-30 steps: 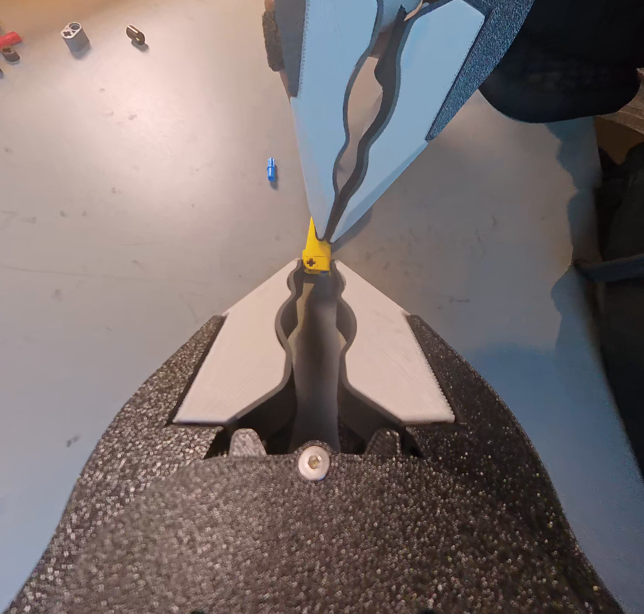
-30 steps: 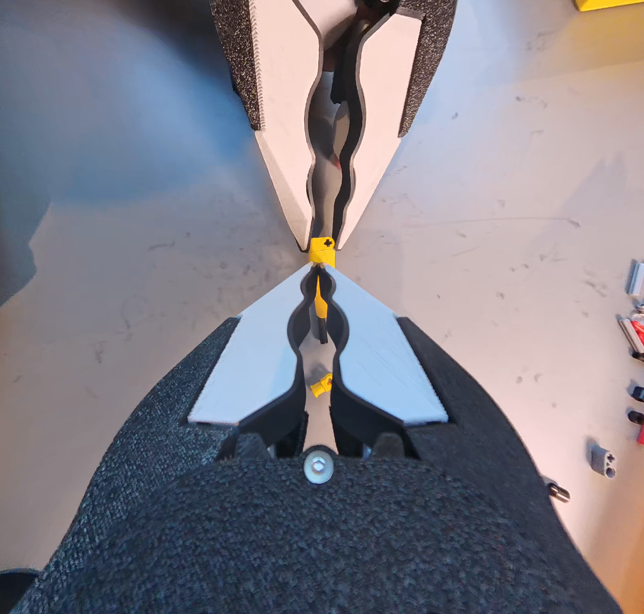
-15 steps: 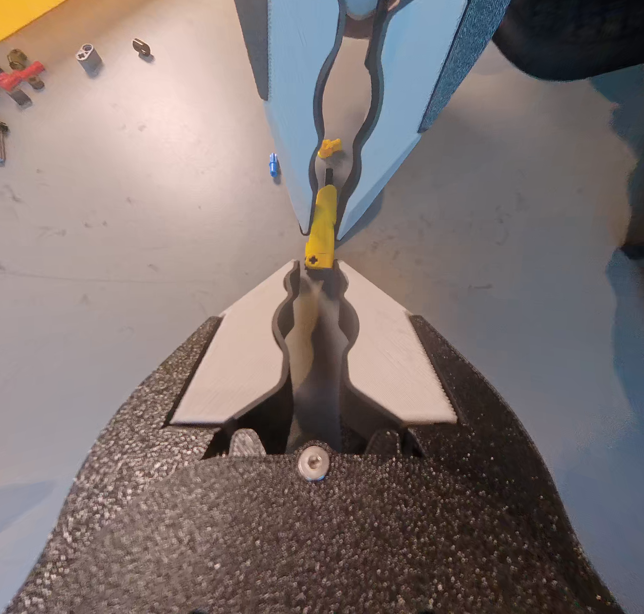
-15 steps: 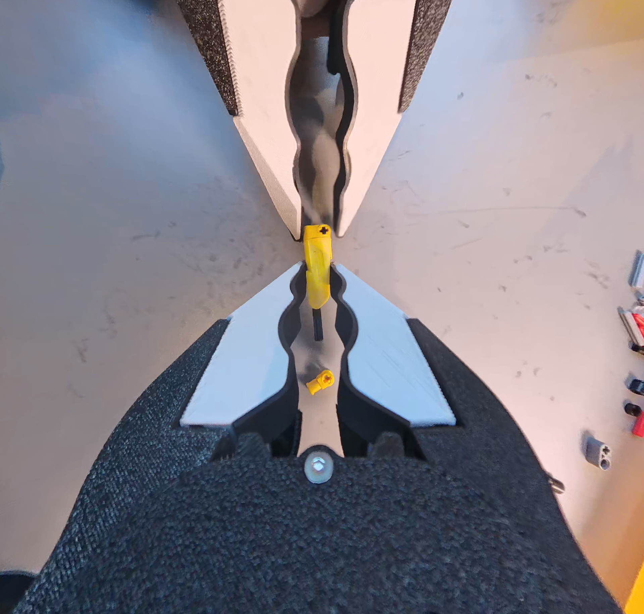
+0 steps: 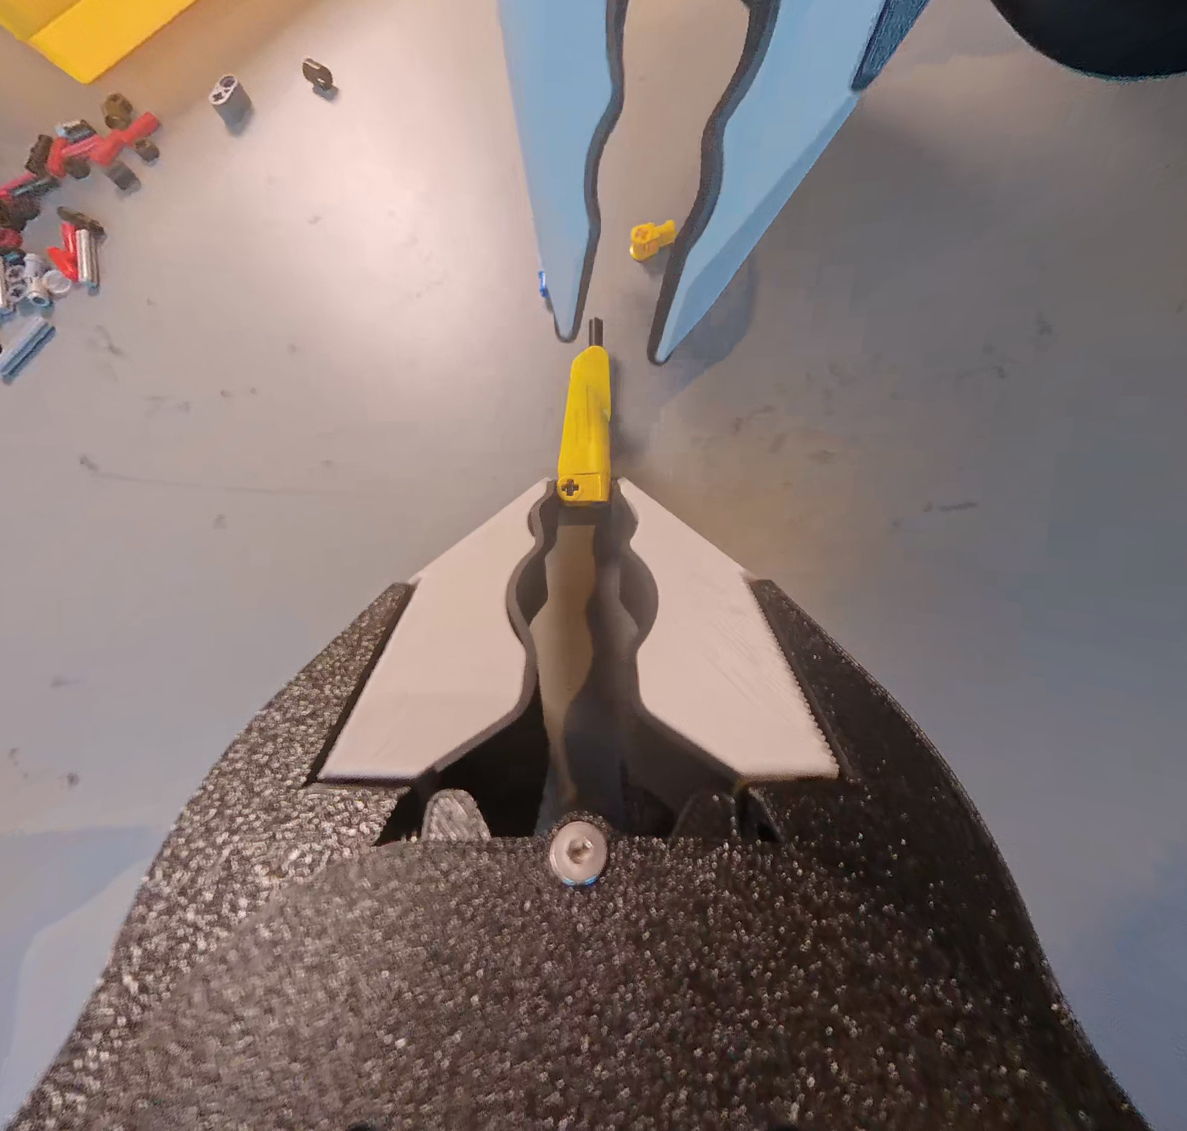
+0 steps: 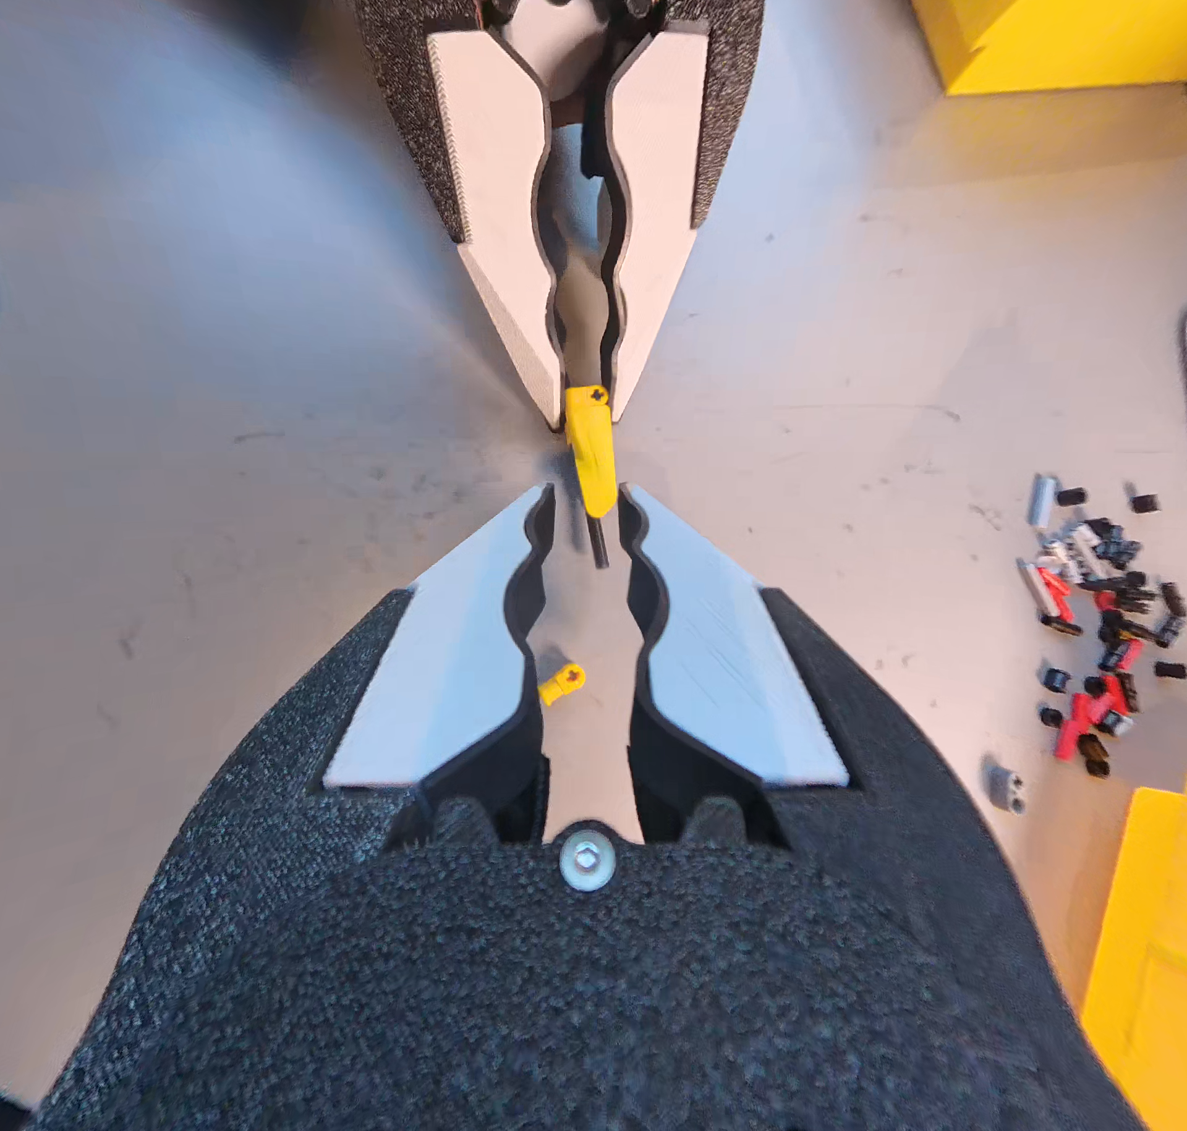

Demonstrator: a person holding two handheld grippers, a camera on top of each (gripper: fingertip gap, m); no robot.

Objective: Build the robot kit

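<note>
Left wrist view, sweeping from nine o'clock across:

- At ten to eleven o'clock, a yellow box (image 5: pixel 96 2). Below it, a loose pile of red, black and grey parts (image 5: pixel 58 201) scattered on the grey table (image 5: pixel 257 458).
- At twelve o'clock, near centre, left gripper (image 5: pixel 584 487) clamped on the cross-hole end of a yellow piece (image 5: pixel 583 419). Held pointing away, with a thin black axle (image 5: pixel 594 329) sticking out of the far end.
- Just beyond, right gripper (image 5: pixel 610 346) facing it with jaws spread. Axle tip sits between the two fingertips, close to one; contact too fine to tell.
- Small blue pin (image 5: pixel 541 281) just outside those fingers at eleven o'clock.
- Small yellow connector (image 5: pixel 650 241) lying on the table between them at one o'clock, untouched.

Right wrist view agrees: yellow piece (image 6: pixel 591 458) pinched only at twelve o'clock by the left gripper (image 6: pixel 586 419), hanging toward the parted right gripper (image 6: pixel 586 490), gripping nothing. Parts pile at three o'clock.
</note>
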